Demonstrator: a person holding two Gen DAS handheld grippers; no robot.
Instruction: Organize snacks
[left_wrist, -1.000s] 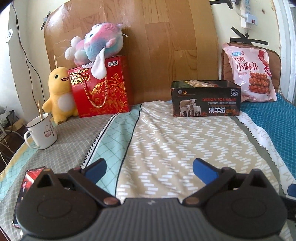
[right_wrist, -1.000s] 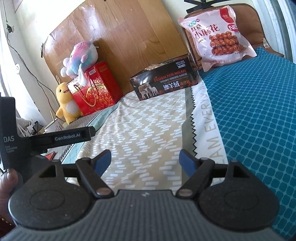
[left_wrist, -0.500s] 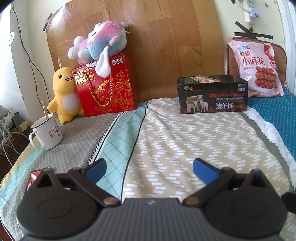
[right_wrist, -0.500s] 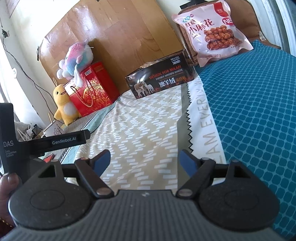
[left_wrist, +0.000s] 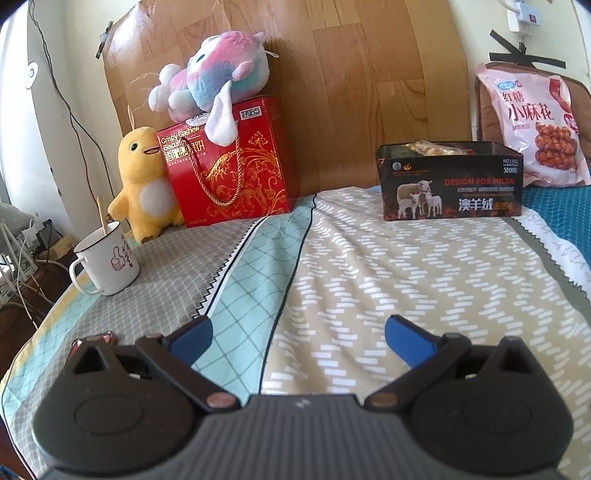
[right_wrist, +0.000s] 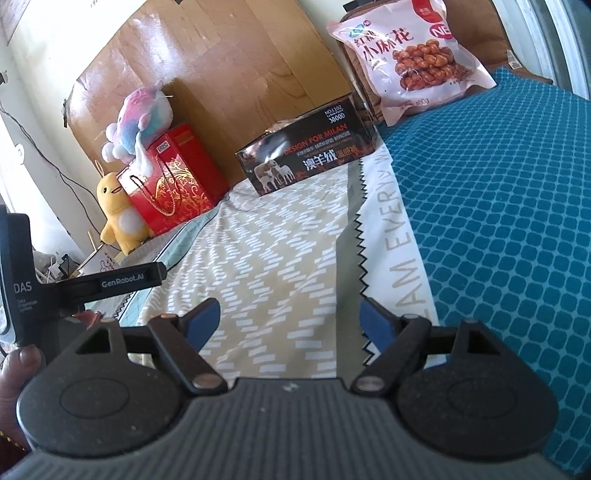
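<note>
Sensibly, with both the left gripper (left_wrist: 297, 334) and right gripper (right_wrist: 290, 319) spread wide and empty, approach the pink snack bag (right_wrist: 410, 55) leaning behind the open dark tin box (right_wrist: 306, 158), gripping its edge.

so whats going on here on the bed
A person holds a gripper in each hand over the bed; the left gripper and right gripper are both open and empty. Ahead, an open dark tin with snacks inside sits by the headboard, and a pink snack bag leans behind it. Nothing is being handled yet.
</note>
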